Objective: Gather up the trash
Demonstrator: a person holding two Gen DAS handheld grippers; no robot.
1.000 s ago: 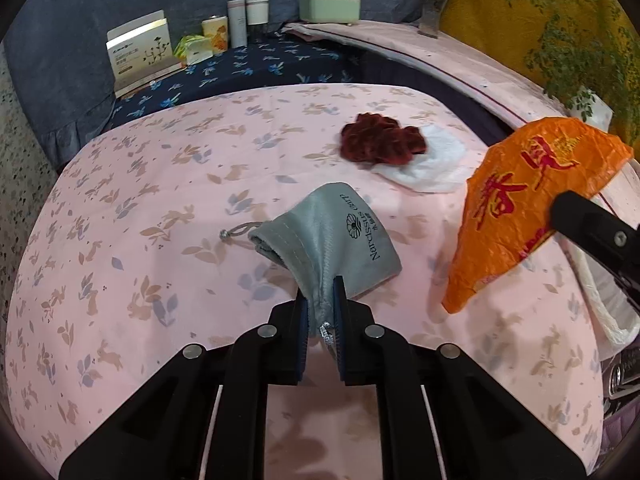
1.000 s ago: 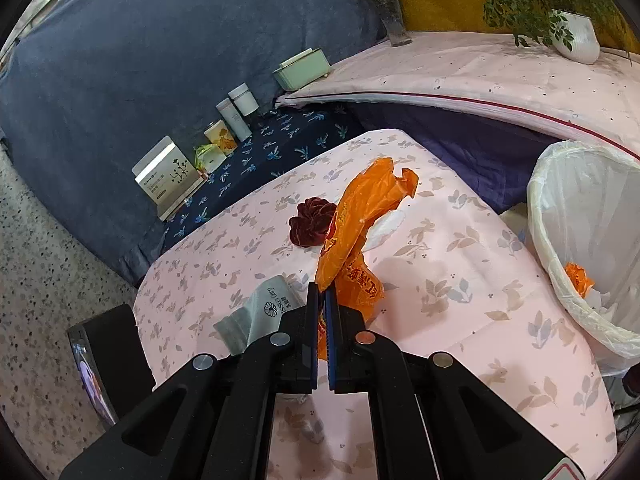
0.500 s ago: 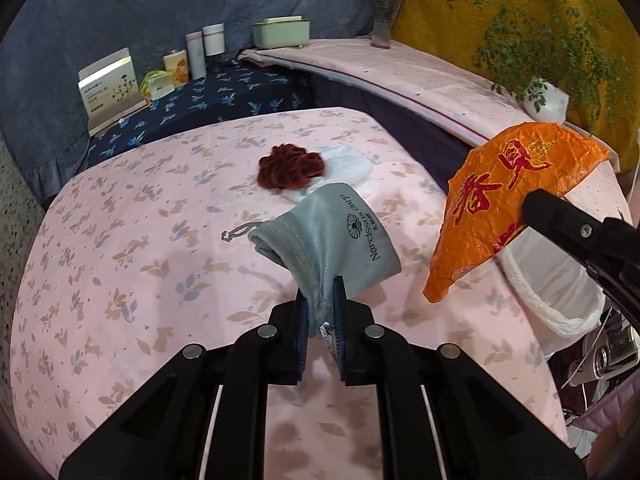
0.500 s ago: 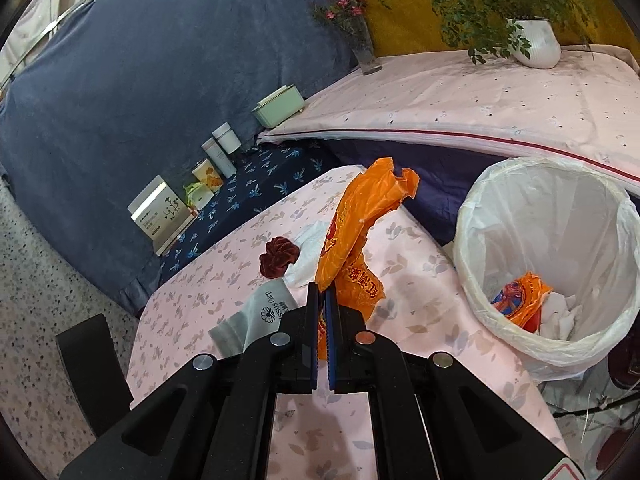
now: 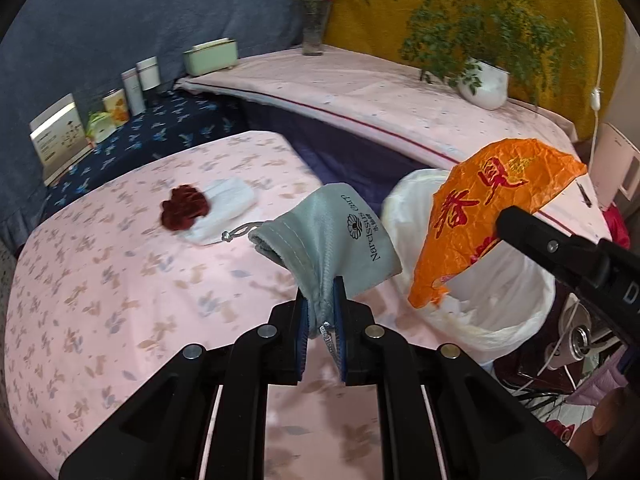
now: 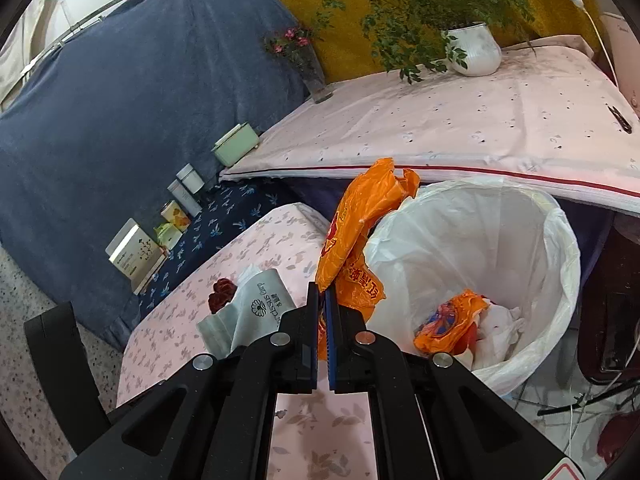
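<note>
Moved since earlier: both loads have travelled off the pink leaf-print desk (image 5: 120, 300) toward the white-lined round waste bin (image 6: 560, 248), which now fills the right wrist view.
Left hand-held gripper (image 5: 320, 320): clenched on a pale grey-green drawstring cloth pouch with printed lettering (image 5: 340, 240), held up ahead of its fingers, short of the bin.
Right hand-held gripper (image 6: 322, 320): clamped on a crumpled orange plastic bag with red characters (image 6: 360, 224), hanging at the bin's near rim.
Already binned: an orange wrapper (image 6: 448, 316) and white crumpled paper (image 6: 500, 324).
Left to do, by my reading: release both items over the bin, then fetch the dark red crumpled wad (image 5: 184, 212) and white tissue (image 5: 228, 204) on the desk, well beyond the left fingers.
</note>
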